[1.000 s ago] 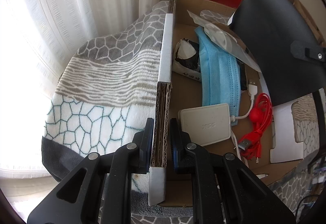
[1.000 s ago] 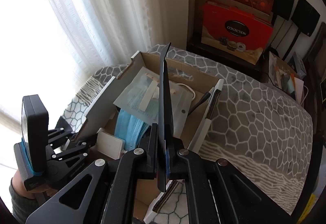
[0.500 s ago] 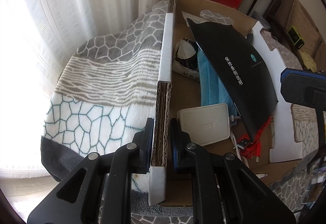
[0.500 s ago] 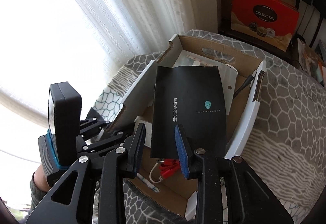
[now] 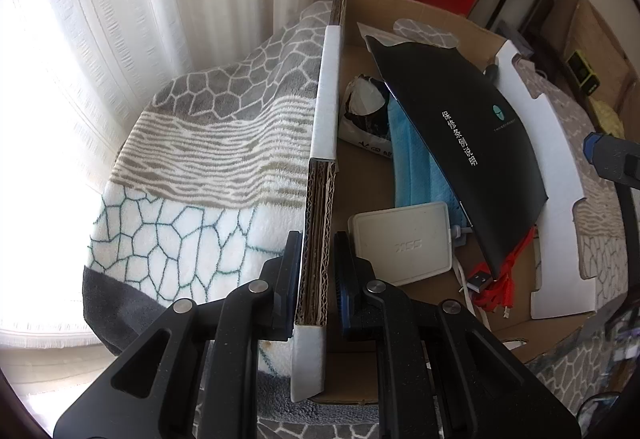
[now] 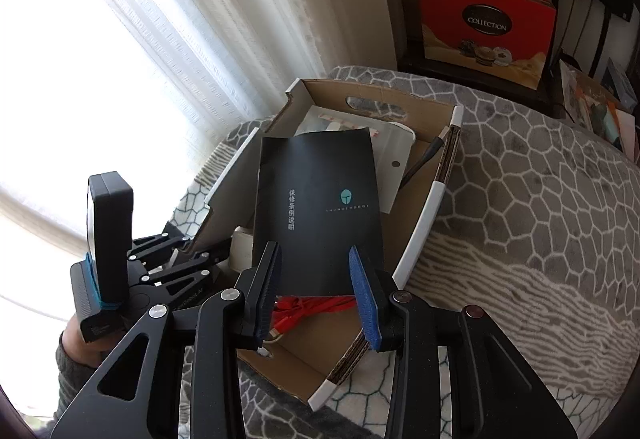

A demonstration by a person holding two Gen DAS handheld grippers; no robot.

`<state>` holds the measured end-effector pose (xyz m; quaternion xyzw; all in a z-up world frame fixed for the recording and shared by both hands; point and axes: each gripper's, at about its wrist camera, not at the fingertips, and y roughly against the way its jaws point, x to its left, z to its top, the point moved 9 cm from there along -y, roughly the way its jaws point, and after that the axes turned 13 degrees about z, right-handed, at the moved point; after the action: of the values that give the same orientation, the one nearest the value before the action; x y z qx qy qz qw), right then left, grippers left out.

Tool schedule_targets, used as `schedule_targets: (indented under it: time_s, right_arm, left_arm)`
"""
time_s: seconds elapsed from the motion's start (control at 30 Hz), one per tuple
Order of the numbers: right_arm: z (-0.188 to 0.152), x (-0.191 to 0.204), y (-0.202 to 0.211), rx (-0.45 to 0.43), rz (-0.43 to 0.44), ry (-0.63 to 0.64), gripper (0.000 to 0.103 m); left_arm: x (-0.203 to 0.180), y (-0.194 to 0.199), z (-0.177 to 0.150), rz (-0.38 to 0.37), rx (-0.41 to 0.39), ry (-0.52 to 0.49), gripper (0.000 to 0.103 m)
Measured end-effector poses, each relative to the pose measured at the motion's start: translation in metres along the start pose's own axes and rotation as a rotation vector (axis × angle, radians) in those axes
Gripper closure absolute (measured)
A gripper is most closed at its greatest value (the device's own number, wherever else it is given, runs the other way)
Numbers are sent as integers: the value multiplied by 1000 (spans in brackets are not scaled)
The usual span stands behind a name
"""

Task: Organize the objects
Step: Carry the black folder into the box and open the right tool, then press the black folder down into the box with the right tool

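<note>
Left tool (image 5: 316, 271) clamped on box wall (image 5: 326, 111), steadying. Right tool (image 6: 314, 279) just opening, jaws parted, nothing pinched; black booklet (image 6: 320, 207) released, lying aslant atop box contents just ahead, long axis running away from right tool.

Left hand-held gripper (image 5: 316, 271) clamped shut and angled downward, right hand-held gripper (image 6: 316, 271) angled downward, jaws just opened

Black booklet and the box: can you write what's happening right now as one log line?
left gripper: shut on box wall | right gripper: jaws just opening, open | black booklet: released, lying in box
</note>
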<state>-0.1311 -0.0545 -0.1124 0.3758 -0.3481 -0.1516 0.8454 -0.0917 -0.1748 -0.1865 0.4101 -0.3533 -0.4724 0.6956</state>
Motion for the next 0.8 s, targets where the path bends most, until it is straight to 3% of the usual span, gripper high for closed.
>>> schedule_targets:
  time_s: [0.3,0.43,0.57,0.63,0.8]
  right_arm:
    - [-2,-50,10,-34,-162,-87,66]
    - [-10,-69,-2,-15,-122,-179,66]
    - [-15,-69,-14,29,-75,-157,67]
    - [-17,-66,-20,46,-50,-161,77]
    - [-18,-65,-18,47,-88,-119,80]
  left_arm:
    - [1,0,0,4,0,11,90]
    - [1,-1,0,2,1,12,90]
    - [3,0,1,4,-7,19,92]
    - [2,1,1,7,-17,18,92]
    - [0,6,1,7,-25,14,92]
